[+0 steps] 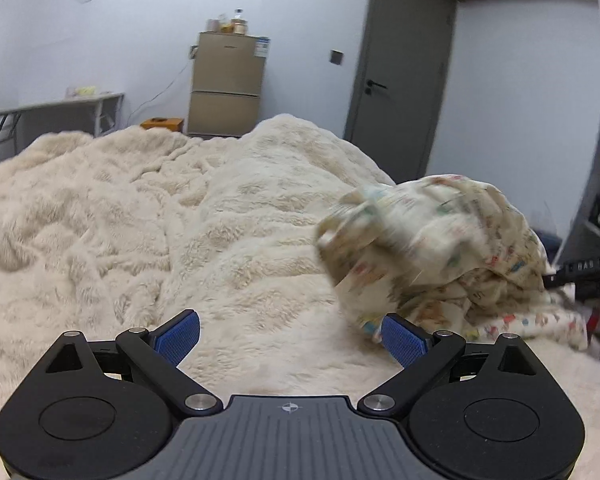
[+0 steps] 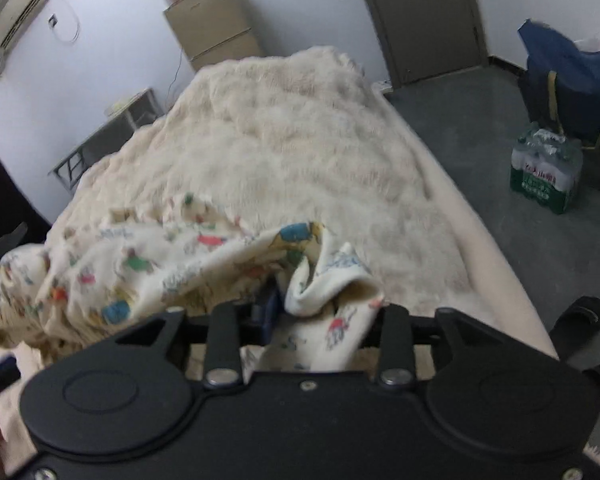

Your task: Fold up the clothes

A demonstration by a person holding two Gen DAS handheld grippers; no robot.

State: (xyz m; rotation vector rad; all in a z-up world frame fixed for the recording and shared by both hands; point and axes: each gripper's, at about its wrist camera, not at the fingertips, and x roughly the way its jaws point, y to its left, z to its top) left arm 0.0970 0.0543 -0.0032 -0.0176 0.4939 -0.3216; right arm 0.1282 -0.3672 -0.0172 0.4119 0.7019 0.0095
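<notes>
A cream garment with a colourful cartoon print (image 1: 440, 248) hangs bunched and blurred above the fluffy cream blanket (image 1: 180, 216) on the bed. My right gripper (image 2: 312, 312) is shut on a fold of this garment (image 2: 172, 268), which drapes away to the left. My left gripper (image 1: 290, 338) is open and empty, its blue pads (image 1: 178, 338) wide apart, low over the blanket just left of the garment. The right gripper's black body (image 1: 584, 272) shows at the right edge of the left wrist view.
A small beige fridge (image 1: 226, 84) and a grey door (image 1: 404, 68) stand behind the bed, with a metal desk (image 1: 56, 114) on the left. On the floor right of the bed are a pack of water bottles (image 2: 546, 170), a blue bag (image 2: 572, 80) and a black slipper (image 2: 580, 318).
</notes>
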